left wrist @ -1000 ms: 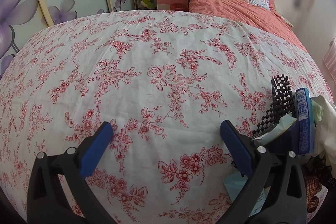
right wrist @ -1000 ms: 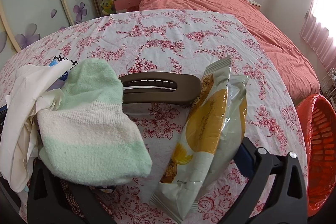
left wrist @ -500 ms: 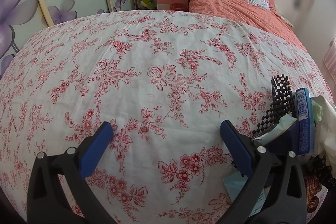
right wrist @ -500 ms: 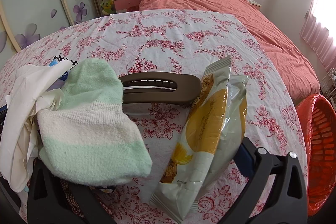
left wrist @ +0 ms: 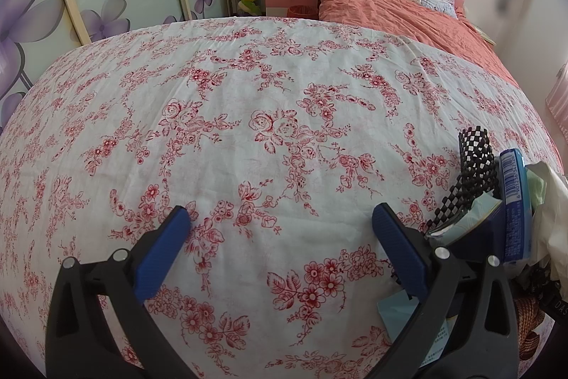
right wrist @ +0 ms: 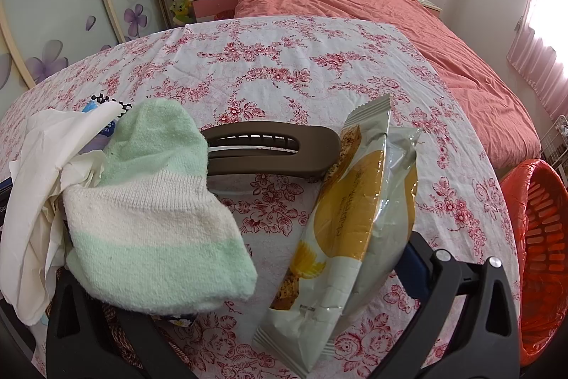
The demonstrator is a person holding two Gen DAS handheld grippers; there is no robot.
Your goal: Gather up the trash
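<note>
Progress, early: right tongs (right wrist: 301,276) spread around yellow-and-white foil snack wrapper (right wrist: 349,229), unpinched; orange plastic bin (right wrist: 543,237) at 3 o'clock. Left tongs (left wrist: 280,226) spread, empty, over floral-clothed surface (left wrist: 248,95).

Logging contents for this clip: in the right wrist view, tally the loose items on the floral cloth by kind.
Socks: 1, sock
Snack wrappers: 1, wrapper
Hair clips: 1, clip
Crumpled tissue: 1, tissue
Blue packs: 1, pack, mostly hidden
Checkered items: 1, checkered item, barely showing
Total: 6
</note>
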